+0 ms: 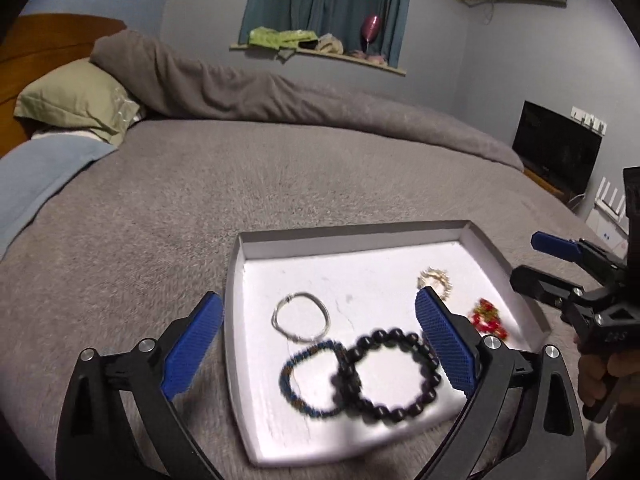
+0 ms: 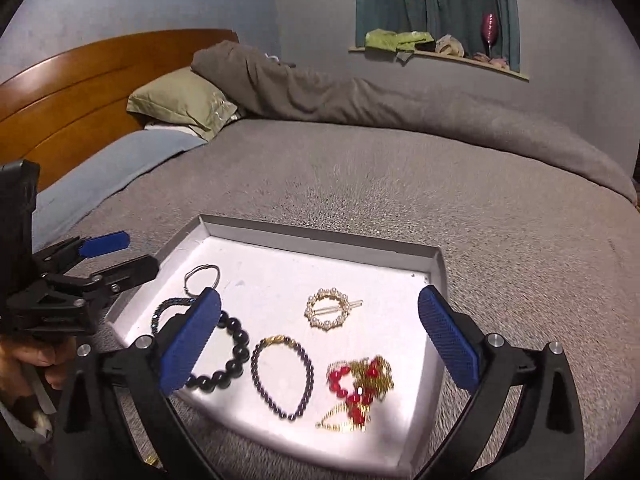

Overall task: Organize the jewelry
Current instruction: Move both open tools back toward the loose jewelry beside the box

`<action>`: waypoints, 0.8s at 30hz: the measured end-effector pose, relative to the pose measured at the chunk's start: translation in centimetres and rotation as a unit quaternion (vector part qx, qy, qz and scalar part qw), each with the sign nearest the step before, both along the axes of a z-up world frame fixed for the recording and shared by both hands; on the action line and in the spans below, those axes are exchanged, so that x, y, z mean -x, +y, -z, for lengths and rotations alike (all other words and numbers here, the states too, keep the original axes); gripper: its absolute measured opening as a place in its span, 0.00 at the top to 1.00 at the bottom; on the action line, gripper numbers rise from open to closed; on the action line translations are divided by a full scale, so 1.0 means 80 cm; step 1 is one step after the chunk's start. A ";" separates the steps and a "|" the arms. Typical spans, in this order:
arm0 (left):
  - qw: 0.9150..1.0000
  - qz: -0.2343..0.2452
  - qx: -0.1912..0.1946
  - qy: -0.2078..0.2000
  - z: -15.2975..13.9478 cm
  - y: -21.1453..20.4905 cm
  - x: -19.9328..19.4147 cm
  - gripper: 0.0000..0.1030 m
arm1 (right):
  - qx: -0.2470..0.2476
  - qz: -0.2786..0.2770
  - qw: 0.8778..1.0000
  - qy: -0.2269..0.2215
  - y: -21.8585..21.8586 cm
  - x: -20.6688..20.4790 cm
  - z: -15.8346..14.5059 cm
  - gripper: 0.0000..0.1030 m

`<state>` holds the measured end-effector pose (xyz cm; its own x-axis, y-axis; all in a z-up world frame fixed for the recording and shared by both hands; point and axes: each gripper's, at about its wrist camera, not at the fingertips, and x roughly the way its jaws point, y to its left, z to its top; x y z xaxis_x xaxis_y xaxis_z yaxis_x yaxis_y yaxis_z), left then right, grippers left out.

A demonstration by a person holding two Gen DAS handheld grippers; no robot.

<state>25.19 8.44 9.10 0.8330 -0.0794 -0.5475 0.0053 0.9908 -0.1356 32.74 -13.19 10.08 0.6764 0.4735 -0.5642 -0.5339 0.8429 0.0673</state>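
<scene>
Jewelry (image 2: 282, 376) within tray rim (image 2: 320, 236)

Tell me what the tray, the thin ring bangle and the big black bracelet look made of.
Tray: likely white cardboard, matte, with folded corner walls.
Thin ring bangle: apparently silvery metal wire, shiny.
Big black bracelet: glossy round black beads, perhaps stone or glass; blur leaves it open.

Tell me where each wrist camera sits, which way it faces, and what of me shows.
Left wrist: rides the left gripper, open, looking down and forward at the white tray on the bed; right gripper at right edge.
Right wrist: rides the right gripper, open, over the tray's right half; a hand holds the other gripper at left.
Shared: tray, black bead bracelet, windowsill.
</scene>
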 end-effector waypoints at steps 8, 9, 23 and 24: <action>1.000 0.010 0.003 -0.009 0.004 -0.008 0.064 0.07 | -0.025 0.010 1.000 -0.007 -0.031 0.052 0.003 0.05; 1.000 0.011 0.005 -0.009 0.007 -0.009 0.073 0.07 | -0.027 0.010 1.000 -0.006 -0.035 0.057 0.005 0.05; 1.000 0.027 -0.002 -0.007 0.038 -0.038 0.147 0.07 | -0.021 0.034 0.999 0.022 -0.083 0.124 0.057 0.05; 1.000 0.030 -0.006 -0.004 0.042 -0.041 0.149 0.08 | -0.021 0.033 0.999 0.026 -0.086 0.129 0.062 0.05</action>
